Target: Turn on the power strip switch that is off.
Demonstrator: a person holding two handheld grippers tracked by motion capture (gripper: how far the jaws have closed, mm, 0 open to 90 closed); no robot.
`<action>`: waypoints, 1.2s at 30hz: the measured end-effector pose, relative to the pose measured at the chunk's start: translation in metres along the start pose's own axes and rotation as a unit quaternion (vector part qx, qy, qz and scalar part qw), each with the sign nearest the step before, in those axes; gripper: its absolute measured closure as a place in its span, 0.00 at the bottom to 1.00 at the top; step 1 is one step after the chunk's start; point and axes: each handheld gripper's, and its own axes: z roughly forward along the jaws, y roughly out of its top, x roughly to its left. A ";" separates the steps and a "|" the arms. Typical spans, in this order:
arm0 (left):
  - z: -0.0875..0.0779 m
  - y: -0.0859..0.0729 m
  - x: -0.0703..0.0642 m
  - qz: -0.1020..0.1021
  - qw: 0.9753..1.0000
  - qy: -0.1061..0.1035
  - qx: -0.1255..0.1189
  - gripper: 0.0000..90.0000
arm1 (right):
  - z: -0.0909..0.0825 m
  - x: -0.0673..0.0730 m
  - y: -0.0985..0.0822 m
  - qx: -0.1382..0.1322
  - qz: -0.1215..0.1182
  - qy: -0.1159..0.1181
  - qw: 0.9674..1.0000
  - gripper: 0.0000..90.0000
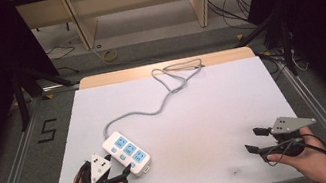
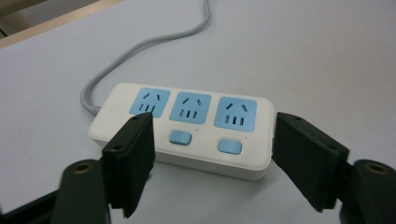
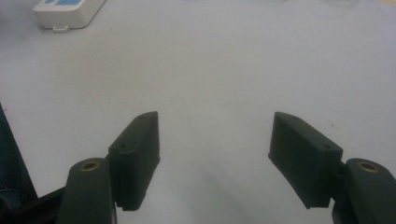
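Observation:
A white power strip [image 1: 127,152] with three blue sockets lies at the near left of the white table top; the left gripper view shows the strip [image 2: 187,128] close up with two blue switches. My left gripper [image 1: 118,168] is open just beside its near side, its jaws standing either side of the strip's front edge, the gripper [image 2: 212,154] holding nothing. At the near right my right gripper [image 1: 254,139] is open over bare table, and the right gripper view shows the gripper [image 3: 215,158] with nothing between its jaws. The strip's end [image 3: 67,13] shows at that view's top left.
The strip's grey cable [image 1: 162,99] runs from its far end across the table to a loose coil [image 1: 177,71] at the far edge. The white sheet [image 1: 215,112] covers a wooden table. Metal rails flank both sides. Shelving and floor cables lie beyond.

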 end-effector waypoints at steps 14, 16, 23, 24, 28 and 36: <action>0.004 0.011 0.005 -0.015 1.000 0.005 -0.006 0.77 | 0.002 0.001 0.001 0.000 -0.002 0.000 1.000 0.37; 0.006 0.012 0.005 -0.013 1.000 0.004 0.000 0.84 | 0.002 0.001 0.001 0.001 -0.001 0.001 1.000 0.37; 0.013 0.018 0.008 -0.019 1.000 0.007 0.019 0.99 | 0.003 0.002 0.001 0.003 -0.001 0.002 1.000 0.37; 0.014 0.019 0.008 -0.017 1.000 0.007 0.020 0.99 | 0.003 0.002 0.001 0.003 -0.001 0.002 1.000 0.37; 0.018 0.020 0.008 -0.020 0.999 0.008 0.028 1.00 | 0.004 0.002 0.001 0.004 -0.001 0.002 1.000 0.37; 0.024 0.023 0.010 -0.023 0.999 0.011 0.039 1.00 | 0.004 0.003 0.002 0.005 -0.003 0.002 1.000 0.37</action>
